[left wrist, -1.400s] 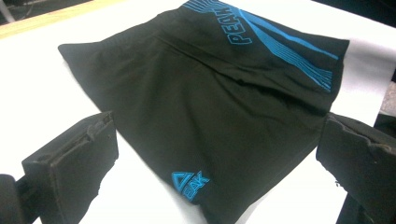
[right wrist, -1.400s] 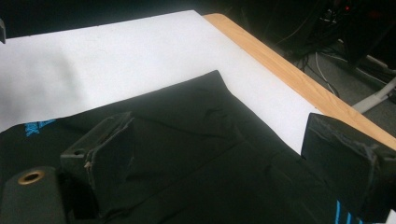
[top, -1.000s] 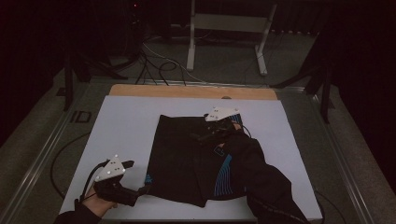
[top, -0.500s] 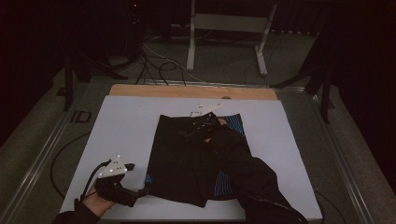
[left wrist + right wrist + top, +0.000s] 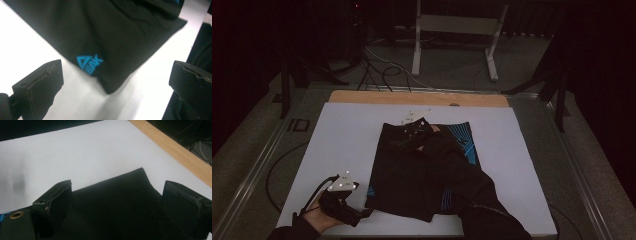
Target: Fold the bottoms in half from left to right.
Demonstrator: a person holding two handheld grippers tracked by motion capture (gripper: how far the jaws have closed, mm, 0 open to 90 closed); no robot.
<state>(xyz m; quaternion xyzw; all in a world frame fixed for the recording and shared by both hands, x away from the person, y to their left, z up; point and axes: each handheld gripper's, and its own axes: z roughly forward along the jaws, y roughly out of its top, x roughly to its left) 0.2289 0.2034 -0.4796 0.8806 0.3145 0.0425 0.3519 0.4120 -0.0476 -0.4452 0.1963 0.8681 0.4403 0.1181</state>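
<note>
From above, the black shorts (image 5: 422, 172) lay flat mid-table (image 5: 342, 135), the right gripper (image 5: 414, 125) over their far edge, the left gripper (image 5: 354, 215) by the near corner. Along the left gripper, jaws stood wide apart, released, the corner with its blue logo (image 5: 89, 64) between them. Along the right gripper, jaws gaped over a far corner (image 5: 138, 176). Closing too shallow might pinch one layer only, and the cloth could slip.
</note>
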